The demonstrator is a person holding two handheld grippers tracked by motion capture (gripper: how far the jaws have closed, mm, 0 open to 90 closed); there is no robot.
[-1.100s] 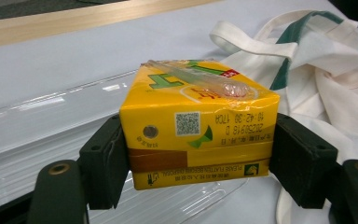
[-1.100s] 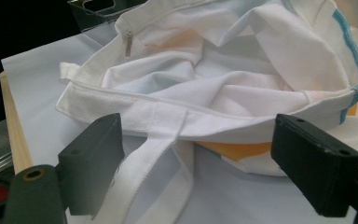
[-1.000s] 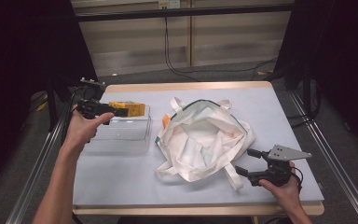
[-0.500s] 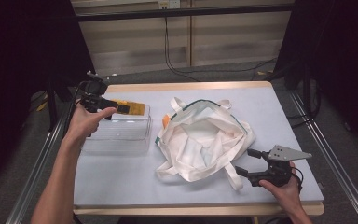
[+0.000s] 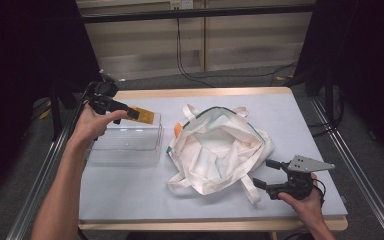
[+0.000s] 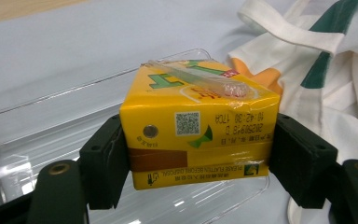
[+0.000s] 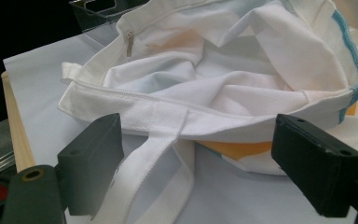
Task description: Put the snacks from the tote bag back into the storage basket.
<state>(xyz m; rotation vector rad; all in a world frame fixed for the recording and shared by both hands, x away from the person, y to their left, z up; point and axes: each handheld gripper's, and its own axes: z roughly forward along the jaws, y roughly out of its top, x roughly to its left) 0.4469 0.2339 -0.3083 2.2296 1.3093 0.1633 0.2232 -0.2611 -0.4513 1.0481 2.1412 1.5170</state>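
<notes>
- Left tool [image 5: 130, 111] clenched on a yellow drink carton [image 6: 198, 126] — pads pressed flat on its two side faces, carton lying level with a wrapped straw across its upper face.
- Carton [image 5: 142, 115] held above the far rim of the clear plastic bin [image 5: 130, 150], near the bin's right-hand far corner; clear of the bin floor, whether brushing the rim cannot be told.
- Bin set near the table's left edge, open top, a narrow strip of bare table [image 5: 130, 190] between its right wall and the white tote bag [image 5: 215, 150].
- Tote bag lying slack at mid-table, mouth open and facing up, green trim along the far lip, one strap trailing toward the near edge.
- Right tool [image 5: 262, 174] released — jaws standing wide, nothing pressed between the pads, low over the table just beside the bag's near-right rim; near strap [image 7: 158, 154] running between the jaws in the right gripper view.
- Open room: bare table along the near-left side and the far-right corner.
</notes>
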